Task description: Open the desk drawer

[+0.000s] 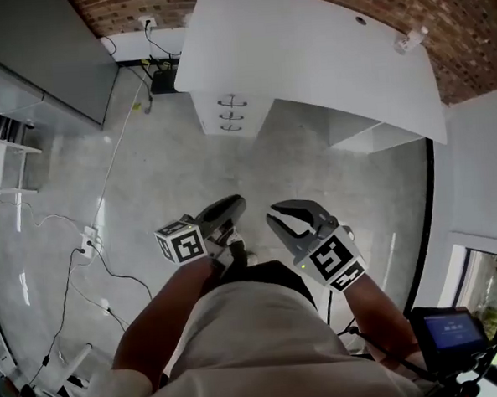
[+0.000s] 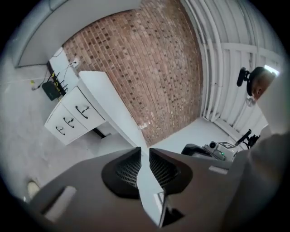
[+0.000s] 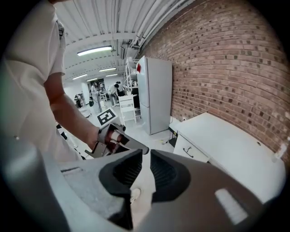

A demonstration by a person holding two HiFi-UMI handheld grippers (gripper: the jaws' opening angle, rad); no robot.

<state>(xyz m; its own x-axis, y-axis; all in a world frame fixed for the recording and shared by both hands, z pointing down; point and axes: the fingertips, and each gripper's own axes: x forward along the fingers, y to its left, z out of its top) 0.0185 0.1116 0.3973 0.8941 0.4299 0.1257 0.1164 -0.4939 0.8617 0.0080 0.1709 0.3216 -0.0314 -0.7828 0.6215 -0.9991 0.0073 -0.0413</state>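
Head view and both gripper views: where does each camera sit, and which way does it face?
Head view: on the head, looking steeply down at the desk; forearms, left gripper and right gripper show.
Left gripper view: on that gripper, facing the drawers and brick wall; its jaws show.
Right gripper view: on that gripper, facing the desk; an arm shows.
Shared: the desk.

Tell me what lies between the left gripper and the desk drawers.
Only bare floor separates the left gripper from the drawers, as the head view shows.
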